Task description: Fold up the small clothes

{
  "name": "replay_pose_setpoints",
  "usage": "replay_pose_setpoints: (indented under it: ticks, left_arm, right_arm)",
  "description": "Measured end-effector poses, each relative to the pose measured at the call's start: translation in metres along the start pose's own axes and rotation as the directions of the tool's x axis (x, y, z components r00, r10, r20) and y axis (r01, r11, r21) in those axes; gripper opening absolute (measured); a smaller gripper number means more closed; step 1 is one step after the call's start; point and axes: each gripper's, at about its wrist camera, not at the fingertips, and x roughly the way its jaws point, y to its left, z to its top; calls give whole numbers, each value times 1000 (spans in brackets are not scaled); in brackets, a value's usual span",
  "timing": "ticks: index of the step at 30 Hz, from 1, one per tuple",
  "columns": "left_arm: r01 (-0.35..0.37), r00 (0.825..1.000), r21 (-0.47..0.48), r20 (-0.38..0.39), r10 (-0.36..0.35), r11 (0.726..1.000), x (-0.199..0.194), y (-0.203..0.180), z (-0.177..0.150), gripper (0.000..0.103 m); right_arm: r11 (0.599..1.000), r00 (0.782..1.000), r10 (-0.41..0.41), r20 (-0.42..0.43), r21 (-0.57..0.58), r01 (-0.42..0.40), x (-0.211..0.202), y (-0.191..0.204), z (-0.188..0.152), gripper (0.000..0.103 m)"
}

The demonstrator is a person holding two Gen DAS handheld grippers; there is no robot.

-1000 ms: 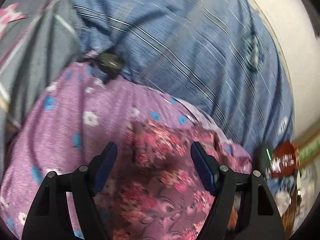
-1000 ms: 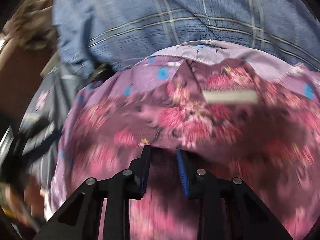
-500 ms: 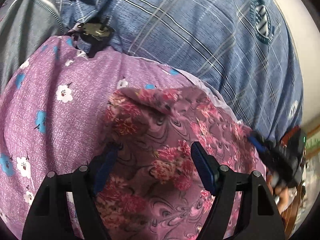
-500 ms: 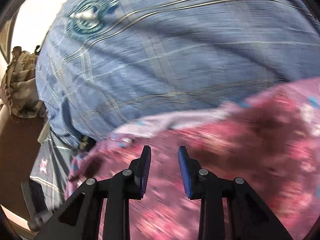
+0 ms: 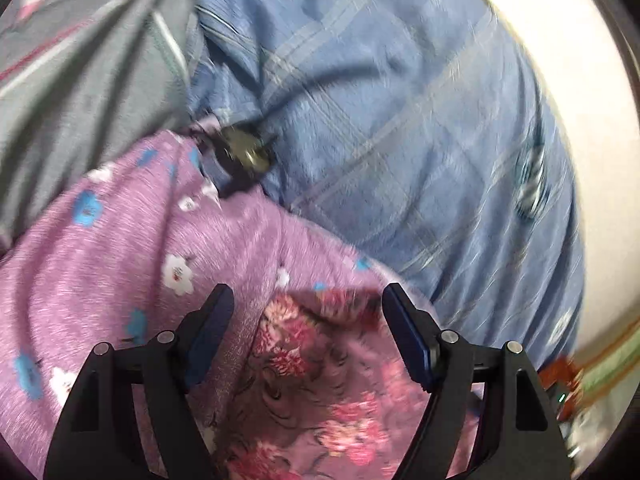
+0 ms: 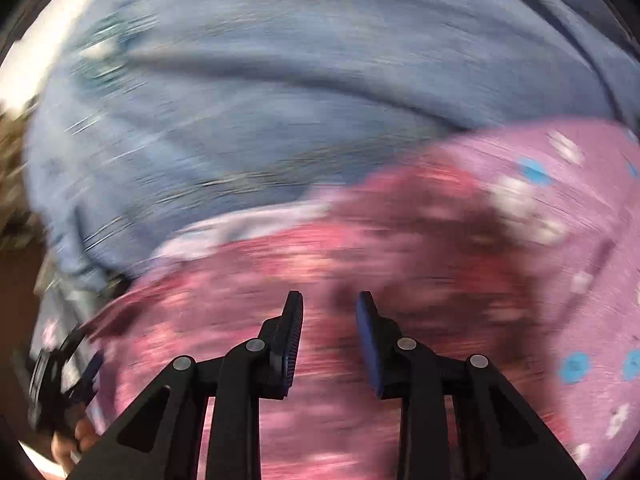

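A small garment with a pink rose print (image 5: 320, 384) lies on a lilac cloth with blue and white flowers (image 5: 120, 248). My left gripper (image 5: 308, 312) is open, its jaws wide apart above the garment's upper edge, holding nothing. In the right wrist view the same rose garment (image 6: 280, 288) is blurred by motion, beside the lilac cloth (image 6: 560, 208). My right gripper (image 6: 330, 312) hovers over the garment with its jaws a narrow gap apart and nothing between them.
A blue checked bedsheet (image 5: 380, 100) lies beyond the cloths and also fills the top of the right wrist view (image 6: 260, 100). A grey cloth with a pink star (image 5: 80, 60) is at the left. A small dark metal object (image 5: 244, 152) sits at the lilac cloth's edge. The left gripper's body (image 6: 52, 380) shows at the lower left.
The left gripper has pulled back, so the rose garment sits lower in its view. The right gripper has swung sideways over the garment, with jaws slightly wider apart.
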Motion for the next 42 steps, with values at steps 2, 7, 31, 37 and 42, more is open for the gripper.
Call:
replay_pose_setpoints:
  ticks: [2, 7, 31, 37, 42]
  left_arm:
    - [9, 1000, -2, 26, -9, 1000, -16, -2, 7, 81]
    - [-135, 991, 29, -15, 135, 990, -26, 5, 13, 82]
    - [-228, 927, 323, -216, 307, 918, -10, -28, -19, 82]
    - [-76, 940, 316, -294, 174, 946, -40, -48, -64, 82]
    - [-14, 925, 163, -371, 75, 987, -79, -27, -119, 82]
  right_arm:
    - [991, 996, 80, -41, -100, -84, 8, 46, -6, 30]
    - [947, 967, 180, -181, -235, -220, 55, 147, -25, 30]
    - [977, 980, 192, -59, 108, -185, -26, 52, -42, 60]
    - [949, 986, 169, 17, 267, -167, -109, -29, -100, 75]
    - [904, 981, 194, 23, 385, -188, -125, -71, -144, 75]
